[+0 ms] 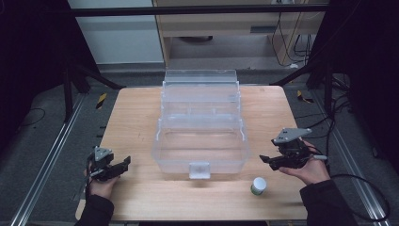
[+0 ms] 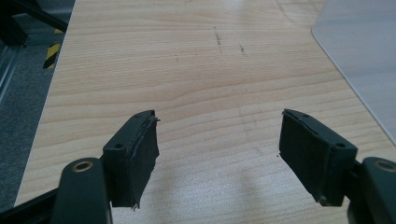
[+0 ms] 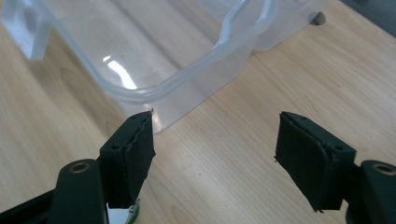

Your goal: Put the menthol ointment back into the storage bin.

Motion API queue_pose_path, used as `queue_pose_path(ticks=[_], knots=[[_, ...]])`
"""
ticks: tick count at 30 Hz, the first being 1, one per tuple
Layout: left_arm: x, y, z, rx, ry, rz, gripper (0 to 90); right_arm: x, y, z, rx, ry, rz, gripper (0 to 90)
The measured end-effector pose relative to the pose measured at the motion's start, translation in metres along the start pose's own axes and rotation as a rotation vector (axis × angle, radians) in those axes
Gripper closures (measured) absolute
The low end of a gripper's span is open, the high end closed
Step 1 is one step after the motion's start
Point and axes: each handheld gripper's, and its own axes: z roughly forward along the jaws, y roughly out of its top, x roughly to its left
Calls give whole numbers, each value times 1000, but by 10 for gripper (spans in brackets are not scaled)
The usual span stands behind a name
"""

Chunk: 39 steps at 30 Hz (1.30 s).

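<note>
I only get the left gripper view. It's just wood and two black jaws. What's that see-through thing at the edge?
Observer: It's a clear plastic box with its lid open, in the middle of the table.
Operator: Is anything else on the table?
Observer: Yes, a small white jar with a green band stands near the front edge, right of the box.
Operator: Who's closest to it?
Observer: The right gripper; it hovers just behind the jar, pointing toward the box.
Operator: Is it grabbing the jar?
Observer: No. In the right gripper view its jaws stand wide apart with nothing between them, and the jar peeks out below one jaw.
</note>
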Motion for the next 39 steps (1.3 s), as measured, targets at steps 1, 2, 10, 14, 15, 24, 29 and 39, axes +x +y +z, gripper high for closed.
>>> queue_pose_path(ticks=[1,2,10,14,15,24,29,39], knots=[[0,0,0,-2,1,-1,274,1,0,0,9,7,-13,280],[-1,0,0,-1,1,-1,274,3,1,1,23,18,-24,279],[0,0,0,-2,0,-2,274,14,6,5,92,80,-102,279],[0,0,0,-1,0,-1,275,17,7,6,123,105,-134,282],[0,0,0,-1,0,-1,274,18,7,7,130,109,-138,284],[-1,0,0,2,-1,2,274,25,7,8,201,160,-204,292],[-1,0,1,1,-2,1,275,27,6,10,231,174,-228,301],[-1,0,1,4,-5,3,276,36,3,16,310,235,-287,312]])
